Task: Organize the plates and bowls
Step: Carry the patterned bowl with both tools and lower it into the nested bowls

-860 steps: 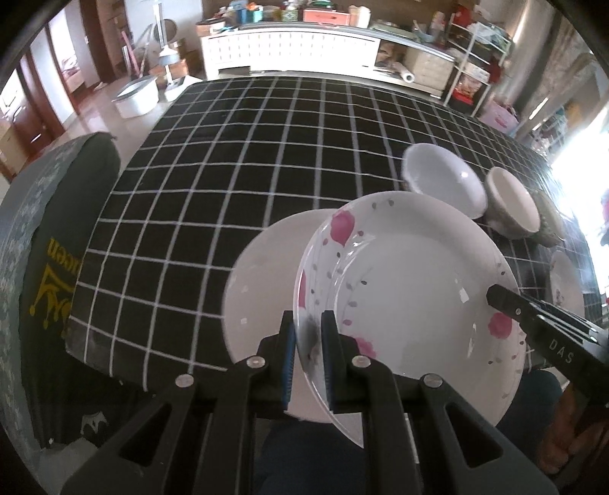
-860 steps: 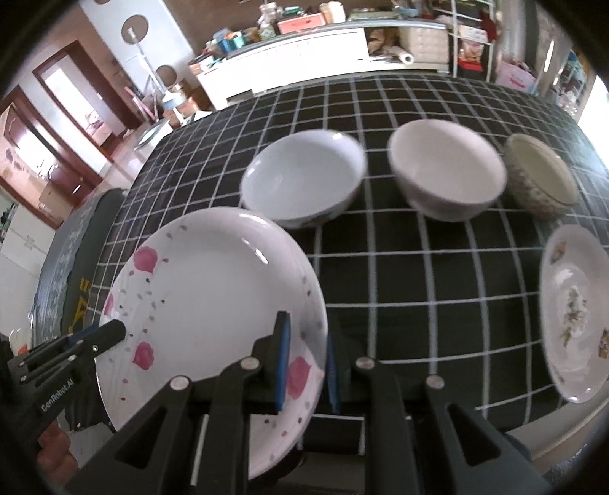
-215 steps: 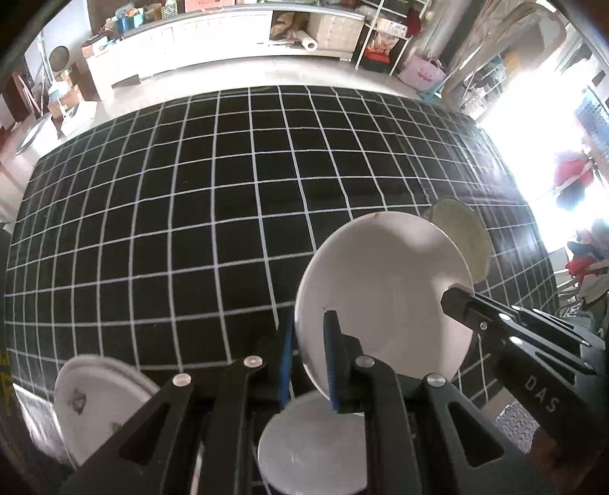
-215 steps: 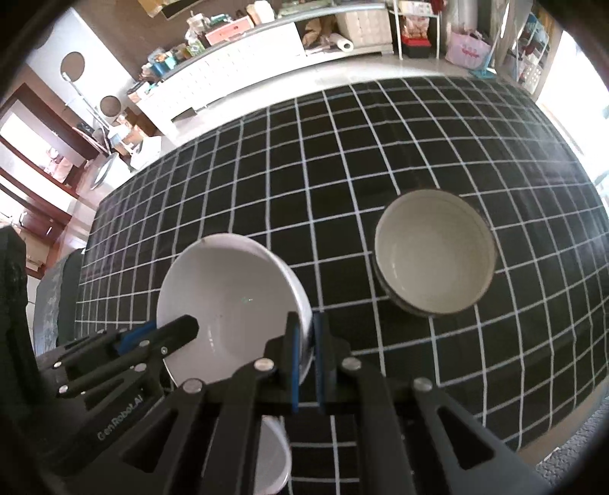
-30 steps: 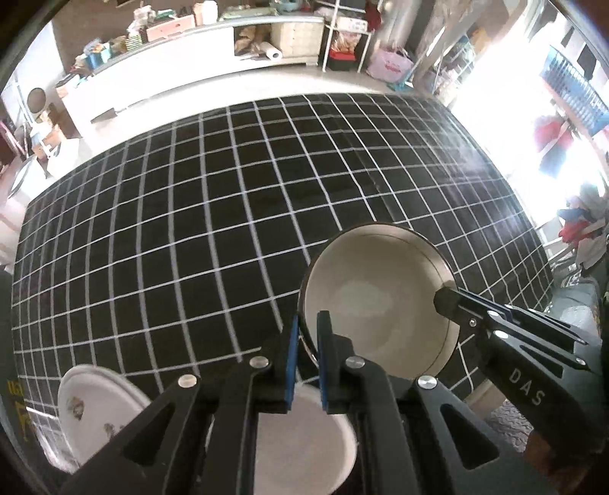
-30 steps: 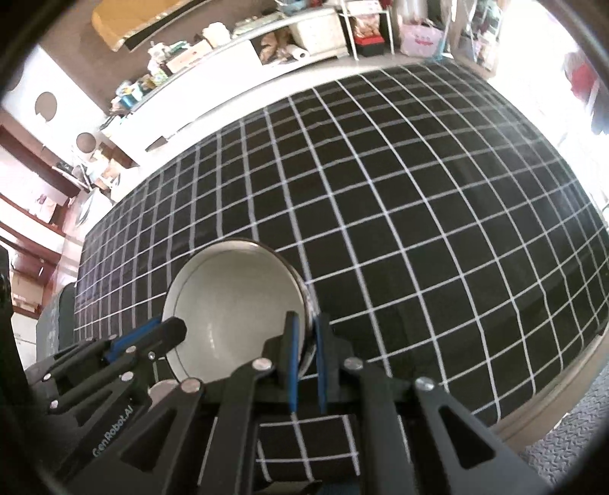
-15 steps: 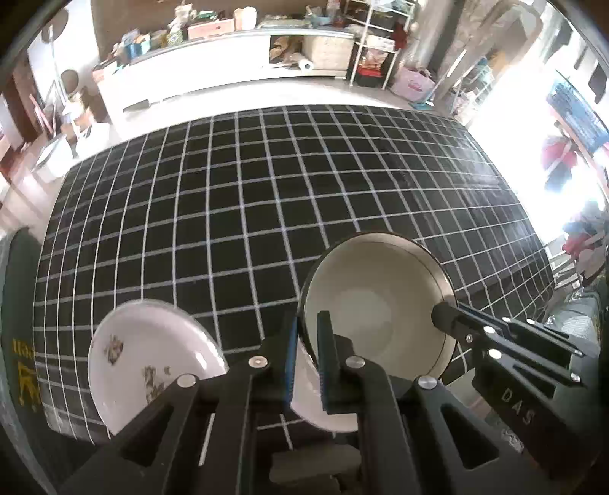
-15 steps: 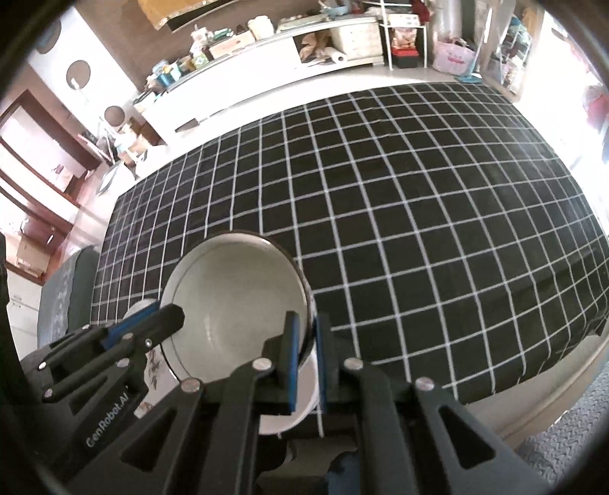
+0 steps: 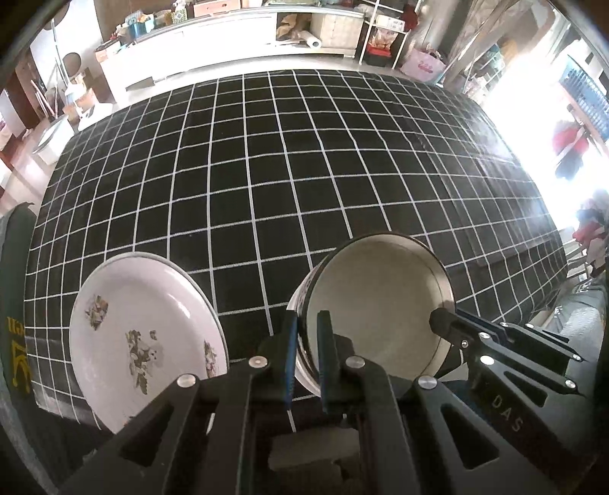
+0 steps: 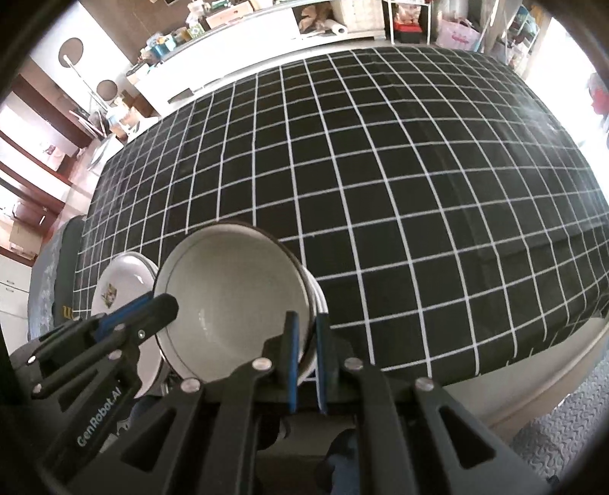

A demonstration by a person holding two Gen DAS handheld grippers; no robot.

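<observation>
A cream bowl with a dark rim (image 9: 377, 304) is held between both grippers near the table's front edge. My left gripper (image 9: 306, 354) is shut on its left rim. My right gripper (image 10: 304, 354) is shut on its right rim. In the right wrist view the bowl (image 10: 232, 300) sits over the white bowls (image 10: 318, 300) stacked under it; whether they touch I cannot tell. A stack of plates, topped by a white floral plate (image 9: 141, 335), lies to the bowl's left; it also shows in the right wrist view (image 10: 121, 281).
The table wears a black cloth with a white grid (image 9: 266, 171). A white cabinet (image 9: 228, 30) with clutter stands beyond the far edge. A dark green chair back (image 9: 15, 304) is at the left.
Both grippers have carried the dark-rimmed bowl left and down toward the white bowls. The floral plate has come further into the left wrist view.
</observation>
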